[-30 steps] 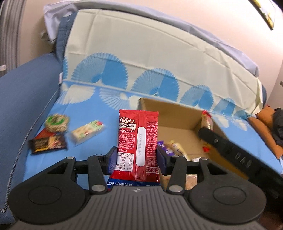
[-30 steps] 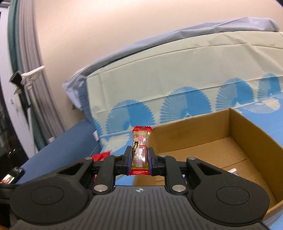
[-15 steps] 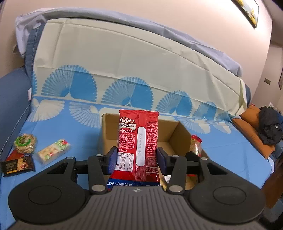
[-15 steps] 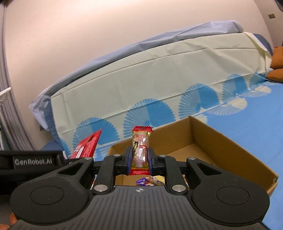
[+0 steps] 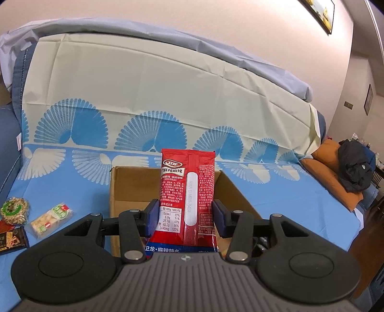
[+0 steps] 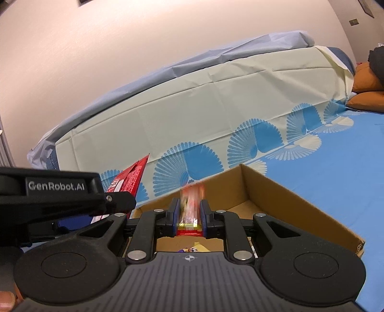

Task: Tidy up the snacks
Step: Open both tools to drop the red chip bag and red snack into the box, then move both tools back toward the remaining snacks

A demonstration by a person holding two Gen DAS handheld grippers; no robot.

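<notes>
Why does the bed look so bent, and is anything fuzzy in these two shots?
Both views: fisheye lenses bow the bed and wall. Left wrist view: sharp, the print on the red packet is readable. Right wrist view: the small snack in the right gripper is smeared by blur; the cardboard box stays crisp.

Home bedrm: bed (image 5: 276, 192) w/ fan-print sheet, orange pillow (image 5: 333, 168), framed pic (image 5: 321, 14).

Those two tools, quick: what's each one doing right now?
Left tool: closed on the big red snack packet.
Right tool: closed on a small red-ended candy wrapper.
</notes>
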